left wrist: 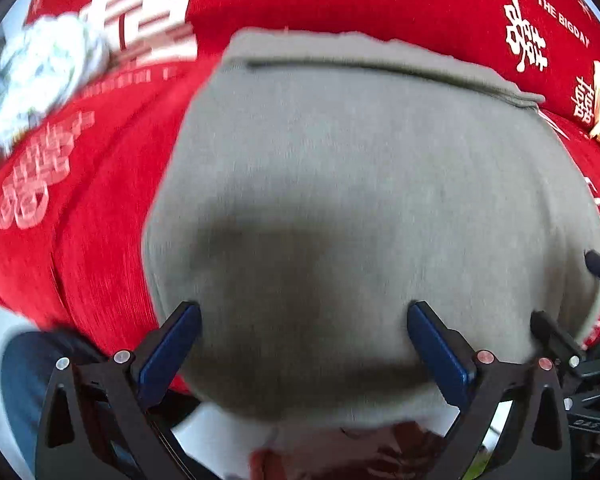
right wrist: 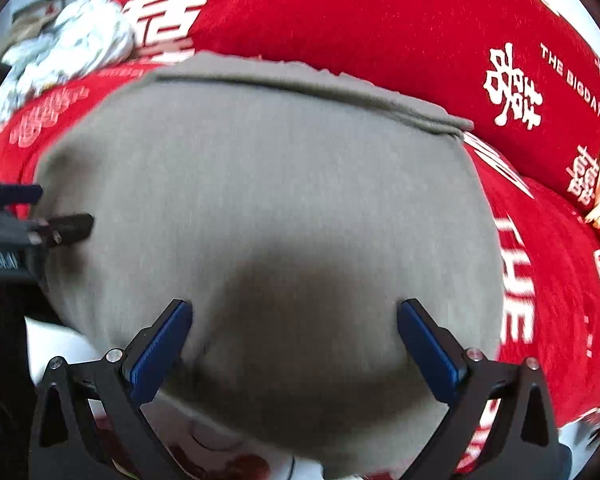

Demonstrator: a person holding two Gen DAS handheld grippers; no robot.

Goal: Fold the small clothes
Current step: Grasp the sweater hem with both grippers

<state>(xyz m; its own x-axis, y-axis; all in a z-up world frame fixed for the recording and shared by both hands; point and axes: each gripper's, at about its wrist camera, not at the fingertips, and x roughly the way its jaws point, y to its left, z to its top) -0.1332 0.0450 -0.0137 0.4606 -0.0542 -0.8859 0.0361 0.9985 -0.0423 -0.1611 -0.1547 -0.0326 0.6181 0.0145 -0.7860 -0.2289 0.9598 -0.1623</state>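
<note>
Cloth of a dull grey-green fills most of both views: a small garment (left wrist: 352,184) lies spread flat on a red cover (left wrist: 100,216) printed with white characters and the words "THE BIGDAY". Along its far edge a band (right wrist: 300,84) sits doubled over the body, with a dark seam line beneath it; whether that is a hem, a waistband or a first fold I cannot tell from here.

The left gripper (left wrist: 304,340) hangs over the near part of the garment with its blue pads spread wide, nothing between them. The right gripper (right wrist: 294,340) is the same: pads wide apart, empty, poised above the near edge. They work close together, since each camera catches the other tool at its side, at the right rim of the left view and the left rim of the right view.

To my eye the folding has hardly begun. The piece looks smoothed and laid out, but the main body is still one broad layer, so the real folds remain to be made. A crumpled pale heap (right wrist: 80,40), perhaps more laundry, sits at the far left on the cover, which suggests further pieces may be waiting.
</note>
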